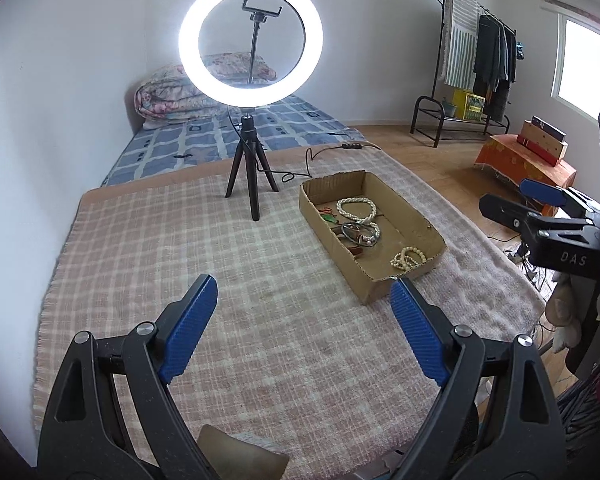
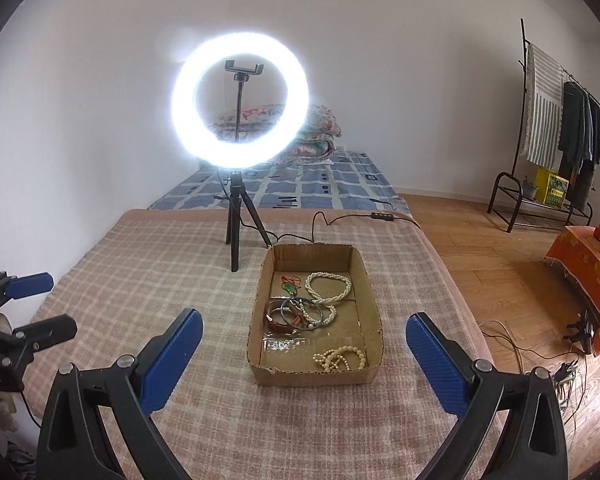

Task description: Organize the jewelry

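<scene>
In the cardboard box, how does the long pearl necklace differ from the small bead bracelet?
The pearl necklace is long, white and looped in several strands near the far end of the cardboard box. The bead bracelet is a shorter, cream bunch with bigger beads, lying in the near corner. Both are beaded and lie loose on the box floor.

Left gripper [image 1: 302,290] in foreground, blue-padded jaws spread wide, nothing between them, hovering over pink checked blanket [image 1: 148,248]. Cardboard tray [image 1: 416,216] ahead on right, holding white pearl necklace [image 1: 358,206], metal bangles [image 1: 360,232], cream bead bracelet [image 1: 409,258], small green and red pieces at far end. Lit ring light [image 1: 251,40] on black tripod [image 1: 250,172] stands behind tray, cable trailing right. Right gripper [image 1: 540,208] enters at frame's right edge, jaws parted. Clothes rack [image 1: 476,64] against far wall.
</scene>
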Action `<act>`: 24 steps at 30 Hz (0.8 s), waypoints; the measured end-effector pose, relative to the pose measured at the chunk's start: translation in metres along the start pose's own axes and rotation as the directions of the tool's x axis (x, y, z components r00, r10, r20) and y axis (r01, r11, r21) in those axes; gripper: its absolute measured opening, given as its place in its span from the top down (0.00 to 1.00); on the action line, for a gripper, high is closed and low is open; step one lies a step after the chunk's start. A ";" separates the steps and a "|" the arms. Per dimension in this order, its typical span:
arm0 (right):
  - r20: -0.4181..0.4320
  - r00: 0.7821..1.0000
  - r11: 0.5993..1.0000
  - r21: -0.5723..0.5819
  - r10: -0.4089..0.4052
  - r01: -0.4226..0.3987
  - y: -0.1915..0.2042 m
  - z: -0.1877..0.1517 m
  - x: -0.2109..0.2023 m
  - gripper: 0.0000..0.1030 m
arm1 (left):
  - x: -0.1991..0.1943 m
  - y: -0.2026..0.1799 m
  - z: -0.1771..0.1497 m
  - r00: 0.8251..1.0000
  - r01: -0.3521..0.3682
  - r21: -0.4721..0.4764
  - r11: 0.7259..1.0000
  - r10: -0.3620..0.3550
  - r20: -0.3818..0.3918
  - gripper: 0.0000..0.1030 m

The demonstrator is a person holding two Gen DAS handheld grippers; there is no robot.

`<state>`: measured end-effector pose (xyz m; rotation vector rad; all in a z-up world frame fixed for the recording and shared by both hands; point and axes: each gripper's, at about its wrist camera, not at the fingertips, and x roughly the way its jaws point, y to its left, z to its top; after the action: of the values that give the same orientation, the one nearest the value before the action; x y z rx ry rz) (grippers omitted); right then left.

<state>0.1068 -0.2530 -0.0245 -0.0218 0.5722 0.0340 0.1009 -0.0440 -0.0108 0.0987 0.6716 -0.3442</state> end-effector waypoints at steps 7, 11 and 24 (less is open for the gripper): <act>0.013 1.000 1.000 0.010 -0.004 0.004 0.000 0.001 -0.001 0.00 | -0.004 -0.004 -0.005 0.999 -0.037 0.031 0.999 0.037 0.018 0.00; 0.011 1.000 1.000 0.009 -0.001 0.001 0.003 0.000 0.001 0.00 | -0.004 -0.002 -0.007 0.999 -0.049 0.033 0.998 0.049 0.001 0.00; 0.000 1.000 1.000 0.000 -0.003 0.003 0.008 -0.003 0.004 0.00 | -0.004 0.000 -0.010 0.998 -0.064 0.039 0.997 0.064 -0.002 0.00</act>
<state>0.1086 -0.2446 -0.0291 -0.0222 0.5723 0.0310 0.0923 -0.0409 -0.0164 0.1577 0.6632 -0.2953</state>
